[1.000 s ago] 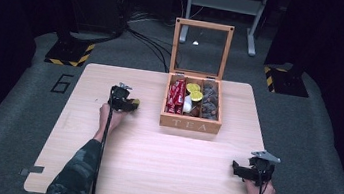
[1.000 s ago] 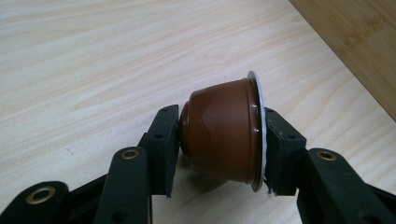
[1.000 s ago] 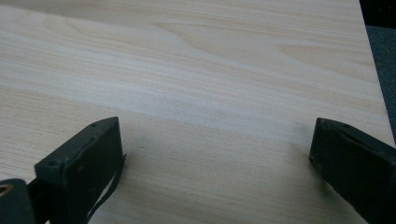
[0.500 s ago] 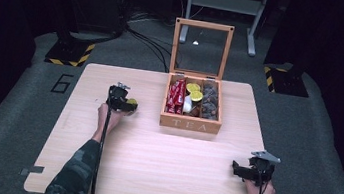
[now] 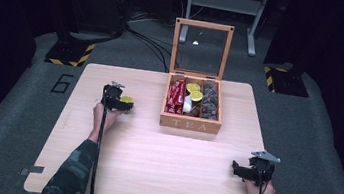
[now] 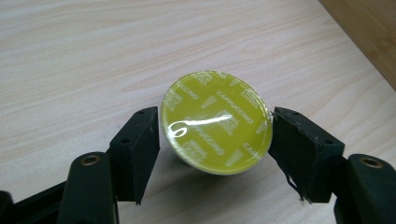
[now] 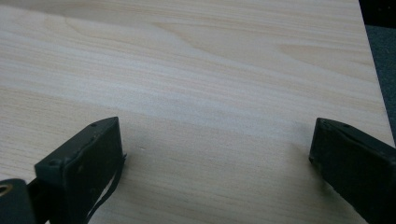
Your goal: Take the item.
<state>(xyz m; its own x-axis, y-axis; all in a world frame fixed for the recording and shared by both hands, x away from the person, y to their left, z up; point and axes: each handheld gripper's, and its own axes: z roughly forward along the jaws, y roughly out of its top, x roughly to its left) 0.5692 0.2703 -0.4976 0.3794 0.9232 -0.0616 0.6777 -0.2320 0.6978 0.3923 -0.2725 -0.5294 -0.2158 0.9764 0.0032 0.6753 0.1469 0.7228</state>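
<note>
A yellow-green capsule [image 6: 215,122] printed "Cappuccino" sits foil side up between the jaws of my left gripper [image 6: 215,133], and both pads touch its rim. In the high view this left gripper [image 5: 125,104] holds the capsule [image 5: 126,99] low over the left part of the table [image 5: 149,175], left of the wooden tea box [image 5: 190,125]. My right gripper [image 5: 237,168] rests near the front right corner. Its jaws stand wide open over bare wood, as the right gripper view [image 7: 215,135] shows.
The box's glass lid [image 5: 201,45] stands upright at the back. Inside are red packets [image 5: 175,96], two yellow-green capsules [image 5: 194,91], a white item [image 5: 187,106] and dark pieces [image 5: 209,102]. Dark floor with cables surrounds the table.
</note>
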